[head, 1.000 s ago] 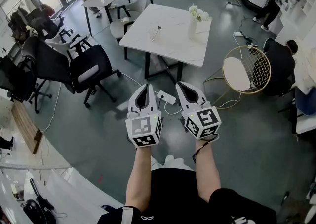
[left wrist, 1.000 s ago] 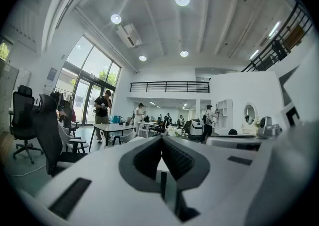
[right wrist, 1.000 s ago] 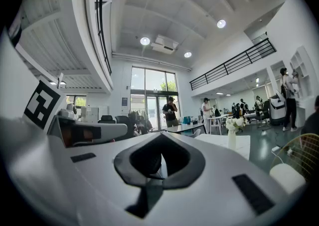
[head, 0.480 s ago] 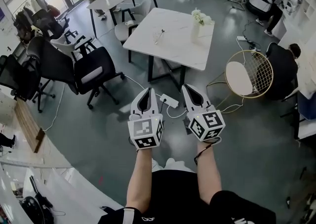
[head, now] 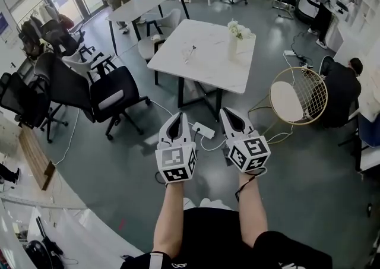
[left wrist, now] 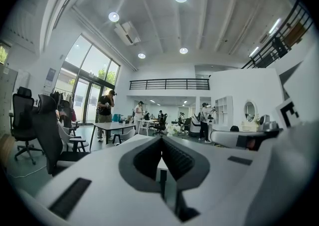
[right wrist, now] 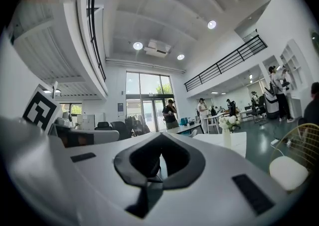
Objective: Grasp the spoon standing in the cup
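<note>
A small clear cup [head: 189, 54] with a thin spoon standing in it sits on the white marble table [head: 208, 63], far ahead of both grippers. Over the grey floor, well short of the table, my left gripper [head: 177, 118] is shut with nothing between its jaws. Beside it, my right gripper [head: 228, 112] is also shut and empty. Both point toward the table. In the right gripper view the table [right wrist: 237, 143] lies ahead to the right; the cup does not show there.
A white vase of flowers [head: 233, 37] stands on the table's right side. Black office chairs [head: 113, 94] crowd the left. A gold wire chair [head: 297, 94] stands right. A white power strip [head: 203, 130] and cables lie on the floor under the table's near edge. People stand and sit farther back.
The table with the cup has slid lower and nearer in the head view. Both grippers stay side by side, shut, and sit slightly lower in the frame.
</note>
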`<state>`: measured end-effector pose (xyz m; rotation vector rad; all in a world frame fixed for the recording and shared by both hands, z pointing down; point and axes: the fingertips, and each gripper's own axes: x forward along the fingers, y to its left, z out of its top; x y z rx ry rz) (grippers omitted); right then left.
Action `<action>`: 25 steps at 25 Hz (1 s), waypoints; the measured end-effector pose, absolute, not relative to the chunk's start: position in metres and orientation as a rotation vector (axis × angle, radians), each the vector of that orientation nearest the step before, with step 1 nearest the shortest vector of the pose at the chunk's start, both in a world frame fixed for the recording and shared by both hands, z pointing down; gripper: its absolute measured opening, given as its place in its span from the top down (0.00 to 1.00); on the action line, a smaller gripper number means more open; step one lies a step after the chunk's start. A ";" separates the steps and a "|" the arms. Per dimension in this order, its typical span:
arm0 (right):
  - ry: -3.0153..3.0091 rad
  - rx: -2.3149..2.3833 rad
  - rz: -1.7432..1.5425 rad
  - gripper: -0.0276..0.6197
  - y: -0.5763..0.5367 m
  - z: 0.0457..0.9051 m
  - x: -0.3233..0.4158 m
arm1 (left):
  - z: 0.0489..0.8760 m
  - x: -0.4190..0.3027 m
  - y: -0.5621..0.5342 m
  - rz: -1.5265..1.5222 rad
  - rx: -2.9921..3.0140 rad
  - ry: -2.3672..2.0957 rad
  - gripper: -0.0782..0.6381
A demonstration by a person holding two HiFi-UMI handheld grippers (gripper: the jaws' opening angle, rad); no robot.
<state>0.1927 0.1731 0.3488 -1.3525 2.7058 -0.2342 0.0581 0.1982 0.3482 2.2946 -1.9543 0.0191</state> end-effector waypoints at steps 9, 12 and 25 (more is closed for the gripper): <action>2.761 -1.332 -0.181 0.95 0.157 0.343 0.188 | 0.337 0.054 0.183 -0.036 2.299 -1.971 0.87; 2.778 -1.323 -0.153 0.95 0.150 0.340 0.184 | 0.336 0.050 0.174 -0.059 2.292 -1.977 0.87; 2.780 -1.354 -0.102 0.95 0.072 0.352 0.162 | 0.347 0.023 0.099 -0.114 2.328 -1.956 0.87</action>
